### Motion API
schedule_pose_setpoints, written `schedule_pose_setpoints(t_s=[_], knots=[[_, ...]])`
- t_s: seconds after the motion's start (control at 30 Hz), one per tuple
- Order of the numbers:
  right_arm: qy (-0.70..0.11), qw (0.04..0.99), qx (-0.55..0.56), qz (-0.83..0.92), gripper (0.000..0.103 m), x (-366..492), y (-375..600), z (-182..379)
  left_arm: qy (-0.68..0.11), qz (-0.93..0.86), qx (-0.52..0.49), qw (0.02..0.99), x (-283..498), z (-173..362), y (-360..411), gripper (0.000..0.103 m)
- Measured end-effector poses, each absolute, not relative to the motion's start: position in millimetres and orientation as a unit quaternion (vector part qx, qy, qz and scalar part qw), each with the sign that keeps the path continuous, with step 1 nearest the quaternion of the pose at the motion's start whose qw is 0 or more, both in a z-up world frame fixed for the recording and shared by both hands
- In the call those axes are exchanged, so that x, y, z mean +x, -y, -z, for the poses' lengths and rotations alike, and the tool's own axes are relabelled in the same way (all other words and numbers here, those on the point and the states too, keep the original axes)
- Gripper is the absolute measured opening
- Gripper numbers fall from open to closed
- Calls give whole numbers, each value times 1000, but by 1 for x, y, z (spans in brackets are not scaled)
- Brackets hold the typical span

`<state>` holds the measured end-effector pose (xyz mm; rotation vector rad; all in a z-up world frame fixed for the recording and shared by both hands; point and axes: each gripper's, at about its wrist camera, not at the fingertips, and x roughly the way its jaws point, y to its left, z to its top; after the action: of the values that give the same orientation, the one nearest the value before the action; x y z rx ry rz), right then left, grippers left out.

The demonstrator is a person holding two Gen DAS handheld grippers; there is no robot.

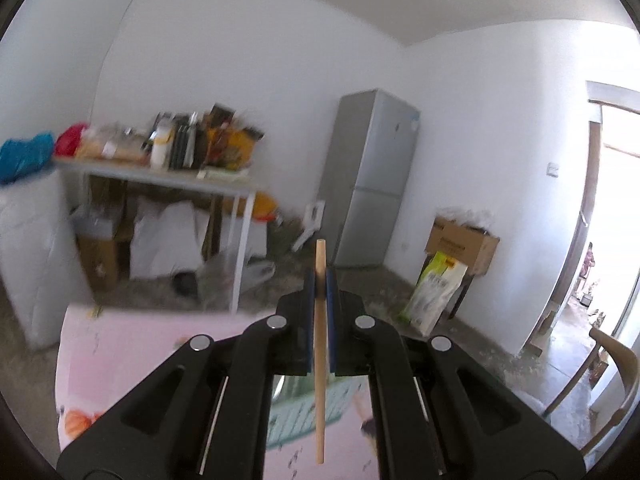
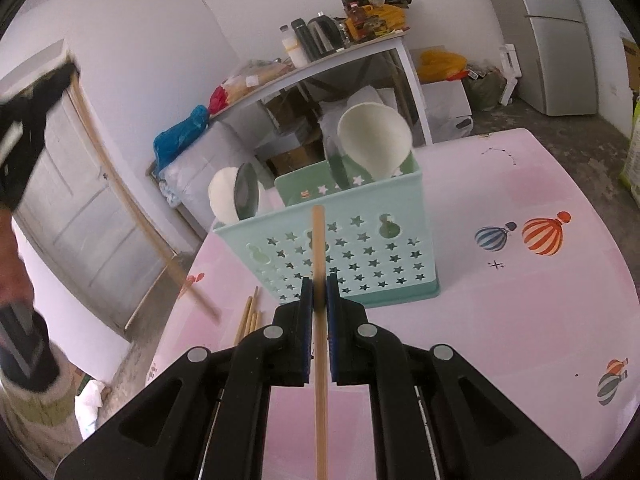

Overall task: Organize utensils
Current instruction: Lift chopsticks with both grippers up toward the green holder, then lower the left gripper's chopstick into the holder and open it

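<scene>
Two grippers each clamped a wooden chopstick upright: the left gripper [image 1: 319,280] pointed nearly level on its chopstick [image 1: 320,360], the right gripper [image 2: 319,288] tilted down toward the star-holed basket [image 2: 360,256], pinching the second chopstick [image 2: 320,320].

both hand-held tools share one build: the left black plastic two-finger gripper [image 1: 319,288] and the right black plastic two-finger gripper [image 2: 319,296] each have matte linkage arms with long cut-out slots, round silver pivot pins at the joints, thin bright metal rods along the arms, and flat blue pads [image 1: 330,320] lining the inner faces of the fingers
</scene>
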<state>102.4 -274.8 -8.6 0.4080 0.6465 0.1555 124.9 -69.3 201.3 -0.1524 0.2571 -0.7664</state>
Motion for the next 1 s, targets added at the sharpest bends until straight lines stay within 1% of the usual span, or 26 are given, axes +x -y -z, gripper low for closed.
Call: schedule_pose_setpoints(t_s=[0.2, 0.27, 0.43, 0.57, 0.73, 0.77, 0.83, 0.97, 1.0], knots=[[-317, 923, 206, -78, 7, 104, 279, 12, -79, 361, -80, 926, 144, -223, 105, 4], [-315, 923, 207, -78, 7, 104, 280, 11, -67, 345, -68, 934, 148, -222, 119, 4], [-312, 923, 211, -78, 7, 105, 283, 12, -48, 316, -27, 947, 164, -199, 156, 4], [-311, 923, 214, -79, 7, 106, 285, 13, -88, 301, 0, 950, 181, -165, 176, 4], [-312, 922, 216, -78, 7, 104, 287, 15, -135, 292, 7, 947, 192, -133, 170, 5], [-312, 922, 217, -77, 7, 104, 287, 15, -139, 292, 9, 946, 191, -130, 167, 7], [-312, 922, 217, -76, 7, 104, 288, 15, -142, 289, 14, 947, 185, -128, 160, 22], [-309, 923, 219, -74, 7, 102, 290, 14, -147, 289, 27, 946, 170, -125, 145, 32], [-308, 923, 219, -74, 7, 102, 291, 14, -150, 289, 31, 945, 166, -125, 140, 36]])
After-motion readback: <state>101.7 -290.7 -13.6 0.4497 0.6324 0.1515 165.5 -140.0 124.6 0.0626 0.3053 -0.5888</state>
